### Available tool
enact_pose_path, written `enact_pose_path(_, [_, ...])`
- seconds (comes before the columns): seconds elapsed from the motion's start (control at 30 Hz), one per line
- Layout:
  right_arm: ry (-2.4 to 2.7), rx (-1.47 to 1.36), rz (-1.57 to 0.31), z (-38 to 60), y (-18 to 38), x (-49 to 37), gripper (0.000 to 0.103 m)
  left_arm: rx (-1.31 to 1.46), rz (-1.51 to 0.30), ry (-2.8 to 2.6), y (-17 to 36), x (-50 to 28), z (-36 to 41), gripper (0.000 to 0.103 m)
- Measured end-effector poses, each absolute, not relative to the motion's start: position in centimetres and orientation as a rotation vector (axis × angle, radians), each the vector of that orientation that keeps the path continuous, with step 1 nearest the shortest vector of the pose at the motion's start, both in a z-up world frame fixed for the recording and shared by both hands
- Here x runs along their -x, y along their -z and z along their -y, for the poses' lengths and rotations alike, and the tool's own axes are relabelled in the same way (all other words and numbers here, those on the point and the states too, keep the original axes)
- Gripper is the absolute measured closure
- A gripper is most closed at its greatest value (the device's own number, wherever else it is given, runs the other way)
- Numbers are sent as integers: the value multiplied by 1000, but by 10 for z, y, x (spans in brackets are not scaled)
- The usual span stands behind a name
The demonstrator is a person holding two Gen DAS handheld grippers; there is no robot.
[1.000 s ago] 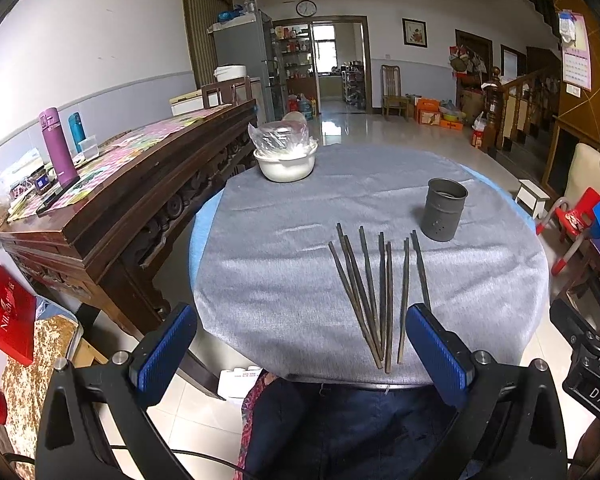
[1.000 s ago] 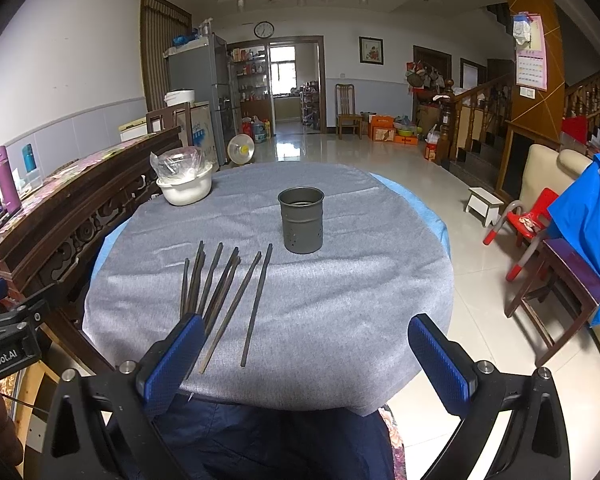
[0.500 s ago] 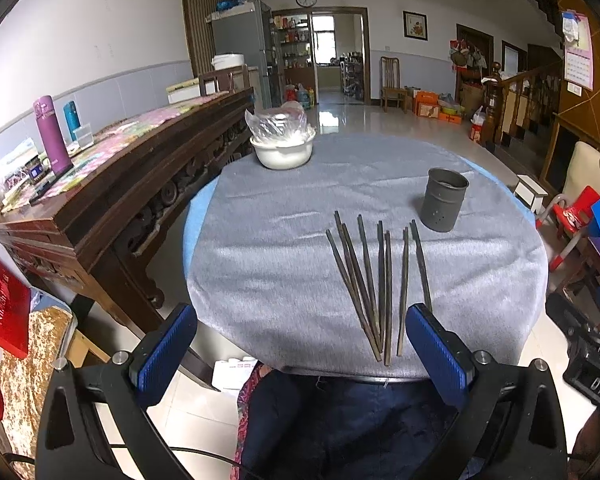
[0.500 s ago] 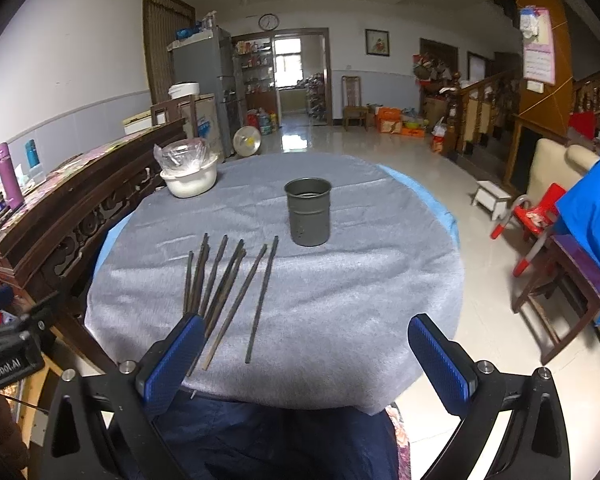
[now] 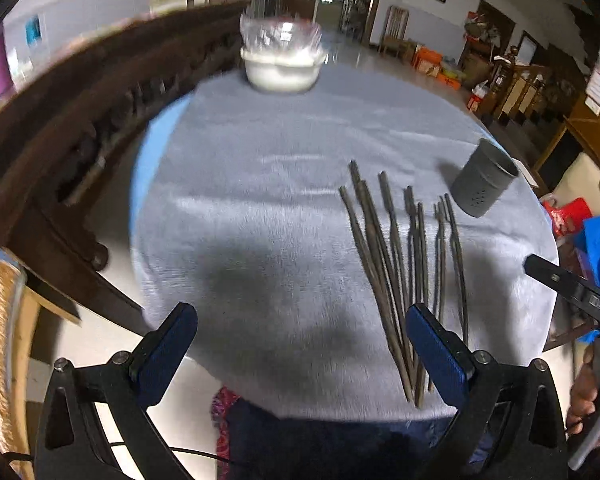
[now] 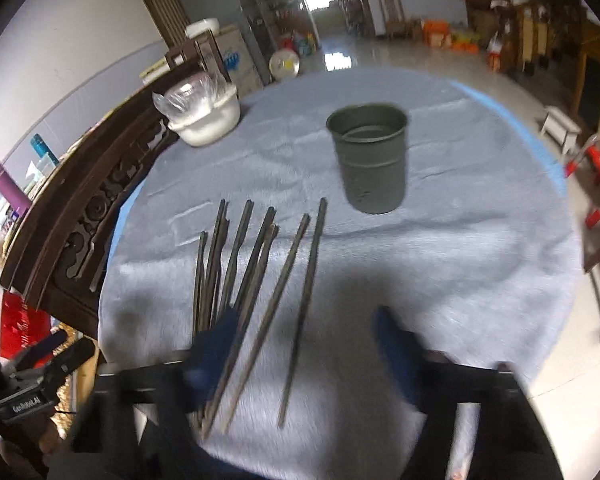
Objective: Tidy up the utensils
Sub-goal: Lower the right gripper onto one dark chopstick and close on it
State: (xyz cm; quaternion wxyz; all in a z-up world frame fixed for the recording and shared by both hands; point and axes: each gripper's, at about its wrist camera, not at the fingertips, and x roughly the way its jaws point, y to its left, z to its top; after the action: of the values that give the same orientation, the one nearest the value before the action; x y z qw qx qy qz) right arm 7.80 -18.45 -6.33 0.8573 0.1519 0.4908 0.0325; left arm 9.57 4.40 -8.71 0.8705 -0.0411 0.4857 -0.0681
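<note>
chopsticks [image 6: 260, 280]: dark bundle fanned flat on grey-clothed surface [image 6: 440, 264], just beside the holder
holder [image 6: 368, 160]: grey cup, upright
right tongs [image 6: 304, 354]: closing – pads astride chopstick ends, not pressing
left tongs [image 5: 300, 340]: released, gripping nothing

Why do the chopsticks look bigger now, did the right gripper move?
Yes. The right gripper moved forward and down toward the chopsticks; they now lie between its closing fingers, and the gray cup looms closer.

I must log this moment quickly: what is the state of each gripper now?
Left gripper: open, holding nothing.
Right gripper: jaws closing, nothing gripped; chopsticks lie on the table below it.
</note>
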Motion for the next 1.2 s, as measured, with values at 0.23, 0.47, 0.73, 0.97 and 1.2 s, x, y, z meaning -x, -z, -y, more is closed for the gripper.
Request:
enact_pose_path(0.23, [-82,-400,-1130,185,102,-138,63,93,-1127,138,111,-157,-40,17])
enact_pose_path(0.47, [-71,-431,-1196,186,126,-161,63,170,-1265,207,134,-199,-24,41])
enact_pose_path(0.73, [-50,-474,-1233,189,141,-175,73,214,-1324,241,143,-224,-7,59])
enact_pose_path(0.97, [-21,-514,-1251,196,153,-180,85,287,-1375,234,155,-236,-15,72])
enact_pose_path(1.2, [4,-457,-1257,199,148,-175,94,347,-1401,234,156,-242,-19,72])
